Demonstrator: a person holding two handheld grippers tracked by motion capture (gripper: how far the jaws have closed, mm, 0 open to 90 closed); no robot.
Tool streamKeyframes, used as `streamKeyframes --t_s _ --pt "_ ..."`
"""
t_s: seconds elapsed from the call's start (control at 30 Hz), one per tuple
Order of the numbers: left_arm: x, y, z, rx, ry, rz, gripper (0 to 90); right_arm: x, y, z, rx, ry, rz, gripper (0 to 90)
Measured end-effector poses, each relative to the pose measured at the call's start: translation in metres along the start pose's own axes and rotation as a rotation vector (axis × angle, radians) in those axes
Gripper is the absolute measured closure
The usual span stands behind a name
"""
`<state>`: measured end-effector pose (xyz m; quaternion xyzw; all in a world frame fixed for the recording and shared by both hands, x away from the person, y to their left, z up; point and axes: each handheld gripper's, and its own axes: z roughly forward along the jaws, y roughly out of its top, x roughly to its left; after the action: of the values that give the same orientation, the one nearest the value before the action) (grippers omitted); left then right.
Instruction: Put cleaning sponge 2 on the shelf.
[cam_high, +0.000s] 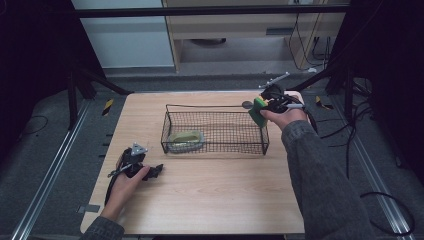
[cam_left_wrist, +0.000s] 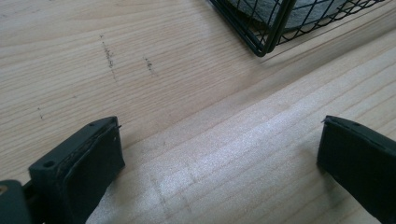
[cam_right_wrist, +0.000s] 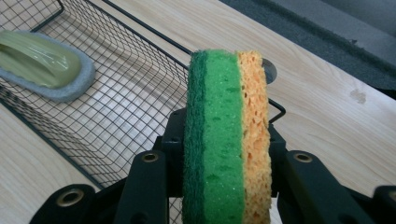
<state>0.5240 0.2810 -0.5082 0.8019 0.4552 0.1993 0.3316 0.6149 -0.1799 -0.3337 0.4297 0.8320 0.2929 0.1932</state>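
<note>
A two-layer sponge (cam_right_wrist: 227, 140), green scouring pad bonded to porous orange foam, is being held on edge by the right gripper (cam_high: 263, 106), whose black jaws are being pressed against its two broad faces. In the high view the sponge (cam_high: 258, 111) is being carried at the right end of a black wire basket (cam_high: 215, 145), at the level of its top rim and beside its right wall. The basket, a rectangular grid of thin mesh with a heavier rod along the rim, is being shown standing at the middle of a pale wooden table (cam_high: 210, 195) with straight grain. Inside it, near the left end, an oval scrubber (cam_high: 186, 139) is lying flat: a glossy olive-green plastic grip on a soft grey pad, seen again in the right gripper view (cam_right_wrist: 42, 65). The left gripper (cam_high: 150, 171) is being held low over the table near its front left corner, well apart from the basket, and its jaws are standing wide apart with nothing but bare wood between them. A corner of the basket (cam_left_wrist: 268, 32) is being caught in the left gripper view.
</note>
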Motion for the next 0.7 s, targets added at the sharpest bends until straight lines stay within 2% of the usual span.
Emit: streamKeyframes --t_s 0.43,0.7 --pt "0.000 0.000 0.000 -0.002 -0.001 0.001 0.0 -0.007 -0.005 0.035 0.024 0.030 0.039 64.8" --pt "0.000 0.000 0.000 -0.002 -0.002 0.002 0.0 -0.012 -0.012 0.043 0.047 0.025 0.050 64.8"
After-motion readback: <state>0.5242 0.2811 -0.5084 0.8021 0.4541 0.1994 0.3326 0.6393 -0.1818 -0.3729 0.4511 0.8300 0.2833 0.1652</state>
